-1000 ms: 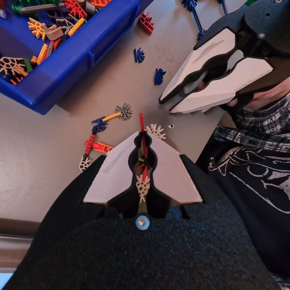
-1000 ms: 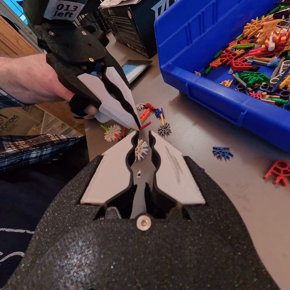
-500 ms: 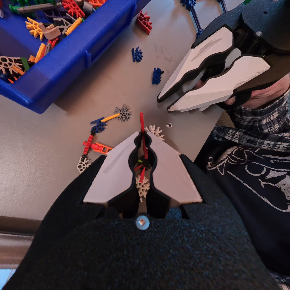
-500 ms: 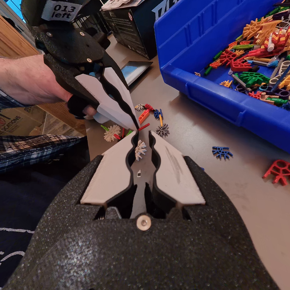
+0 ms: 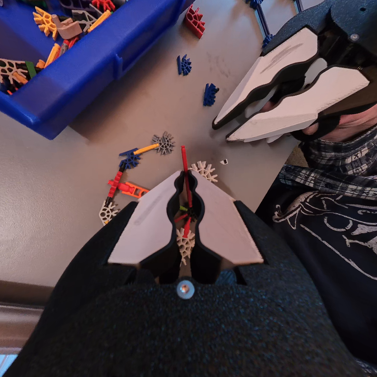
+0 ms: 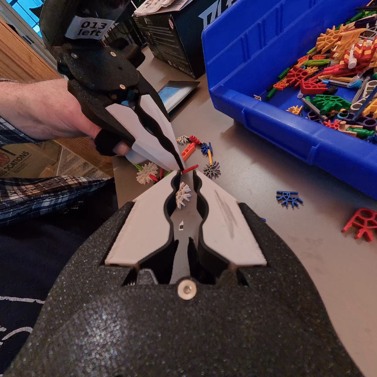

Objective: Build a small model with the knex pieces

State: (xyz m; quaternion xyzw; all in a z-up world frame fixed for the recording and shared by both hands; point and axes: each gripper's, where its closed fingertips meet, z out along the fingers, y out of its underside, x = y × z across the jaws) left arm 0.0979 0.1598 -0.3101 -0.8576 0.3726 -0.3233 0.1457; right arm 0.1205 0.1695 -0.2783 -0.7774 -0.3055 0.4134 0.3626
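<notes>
Surface: grey surface [image 5: 61, 204], matt, with faint scuffs; its near edge runs beside the person's dark printed shirt [image 5: 326, 234] and plaid sleeve [image 6: 40, 193].
Background: dark cardboard box [image 6: 173, 40] and a wood-panelled wall behind the surface in the right wrist view.
Bin: blue plastic bin [image 5: 81, 67] at the far side of the surface, holding mixed rods and connectors in orange, red, green, yellow and grey.
Left tongs: left tongs [image 5: 185, 173] pressed together at the tips, pinching a red rod [image 5: 184, 159] that sticks out past them; a hand grips the handle in the right wrist view.
Held assembly: the red rod runs back between the fingers to a black hub [image 5: 190, 212] carrying short red and green rods, with a white snowflake connector [image 5: 185, 243] on the rear end.
Right tongs: right tongs [image 6: 186, 173] slightly spread, gripping nothing; their tips sit just beside the tip of the left tongs and the red rod end.
Loose white connector: second white snowflake connector [image 6: 182, 194] flat on the surface, seen in the gap between the right tongs' fingers.
Chain: grey snowflake [image 5: 164, 142], yellow rod, blue connector [image 5: 129, 159], red and orange pieces and a pale connector joined in a line on the surface, near the left tongs.
Strays: two blue connectors [image 5: 210, 94] and a red connector [image 5: 194, 21] lying apart between bin and tongs; a small white scrap [image 5: 224, 161] near the edge.
</notes>
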